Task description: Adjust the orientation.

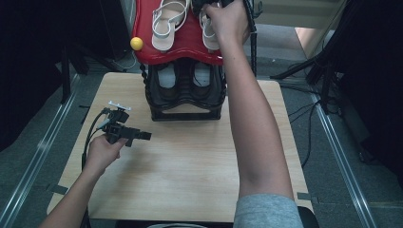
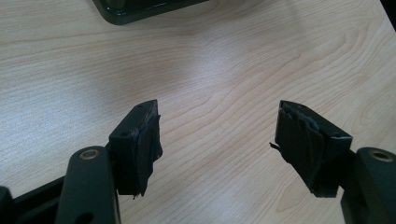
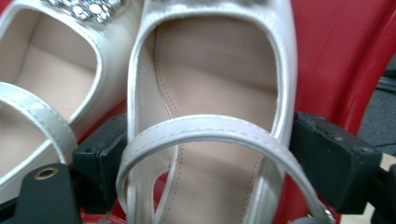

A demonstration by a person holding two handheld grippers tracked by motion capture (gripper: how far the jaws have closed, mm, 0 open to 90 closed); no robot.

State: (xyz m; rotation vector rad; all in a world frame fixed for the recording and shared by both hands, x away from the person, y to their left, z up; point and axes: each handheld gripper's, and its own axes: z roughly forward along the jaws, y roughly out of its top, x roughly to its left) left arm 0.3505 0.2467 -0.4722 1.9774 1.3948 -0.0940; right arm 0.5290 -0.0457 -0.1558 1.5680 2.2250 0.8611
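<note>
While the left tool (image 1: 124, 127) is held low over the near-left of the tabletop (image 1: 190, 166), its black padded jaws stand wide apart with bare pale woodgrain between them and open room around. At the far edge, a glossy red shelf (image 1: 183, 45) tops a black rack (image 1: 185, 95). The right tool (image 3: 205, 158) is set astride the heel of the right-hand white sandal (image 3: 210, 93), smooth and strapped, a jaw at each side; whether the pads press cannot be told. A second sandal (image 1: 166, 23) lies just left.
</note>
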